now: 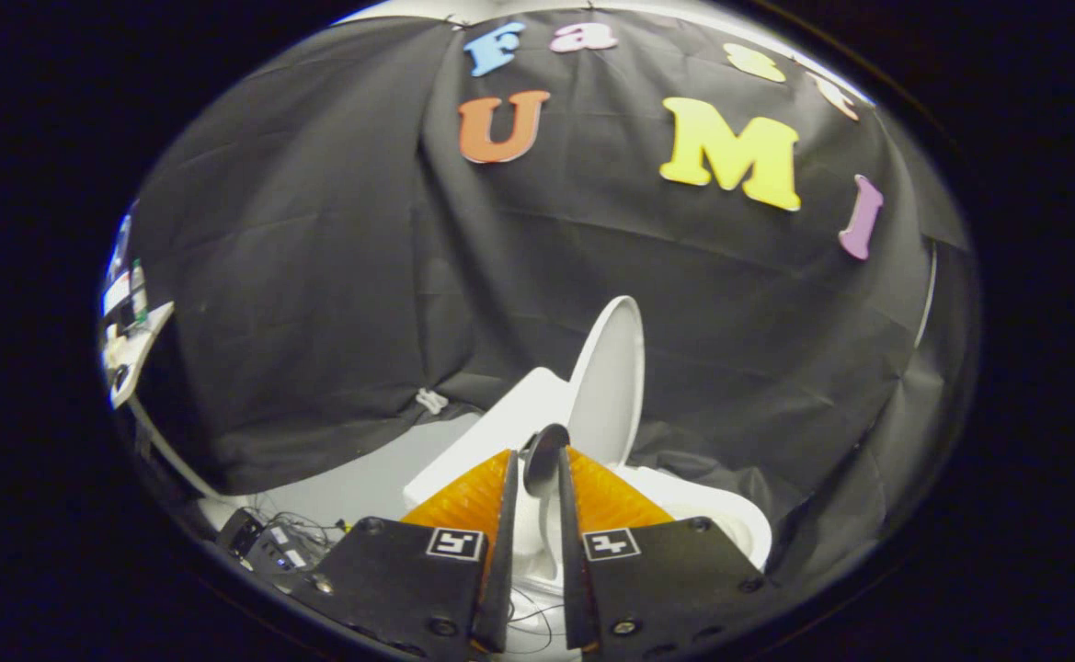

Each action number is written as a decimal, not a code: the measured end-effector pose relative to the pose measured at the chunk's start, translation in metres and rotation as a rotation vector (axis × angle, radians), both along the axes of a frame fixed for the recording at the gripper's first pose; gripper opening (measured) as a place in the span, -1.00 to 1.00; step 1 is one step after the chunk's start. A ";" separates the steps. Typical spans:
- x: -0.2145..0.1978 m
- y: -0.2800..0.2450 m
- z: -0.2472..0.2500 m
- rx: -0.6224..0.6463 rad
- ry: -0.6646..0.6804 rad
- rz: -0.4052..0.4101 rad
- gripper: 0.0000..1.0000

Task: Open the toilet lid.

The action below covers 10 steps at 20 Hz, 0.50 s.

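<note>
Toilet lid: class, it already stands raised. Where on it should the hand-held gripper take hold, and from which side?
Probably at the thin free rim of the toilet lid, near its rounded top, coming edge-on from the seat side. The lid stands nearly upright and slim, so one finger could go on each face. The hand-held gripper has its fingers nearly closed about a small dark round part just ahead; whether they press on it is unclear.

Surface finishes: gloss on the fixture, matt on the tooling.
The white smooth plastic toilet lid [612,377] is glossy; the white ceramic-looking toilet bowl [721,515] shines likewise. The hand-held gripper [537,478] has ribbed translucent orange plastic fingers [468,496] on matt black plates, nearly closed.
</note>
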State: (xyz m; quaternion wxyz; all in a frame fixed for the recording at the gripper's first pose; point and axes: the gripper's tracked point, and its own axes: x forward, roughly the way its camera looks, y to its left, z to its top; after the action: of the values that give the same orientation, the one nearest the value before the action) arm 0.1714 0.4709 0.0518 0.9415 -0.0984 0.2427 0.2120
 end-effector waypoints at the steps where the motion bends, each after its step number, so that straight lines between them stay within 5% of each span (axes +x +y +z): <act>1: -0.004 -0.003 0.002 -0.005 -0.021 0.002 -0.20; 4: -0.011 -0.020 0.022 0.024 -0.075 -0.021 -0.15; 10: -0.025 -0.068 0.030 0.136 -0.061 -0.049 0.56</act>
State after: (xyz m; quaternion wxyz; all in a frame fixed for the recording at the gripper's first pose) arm 0.1465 0.4026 0.0818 0.9579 -0.0345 0.2011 0.2019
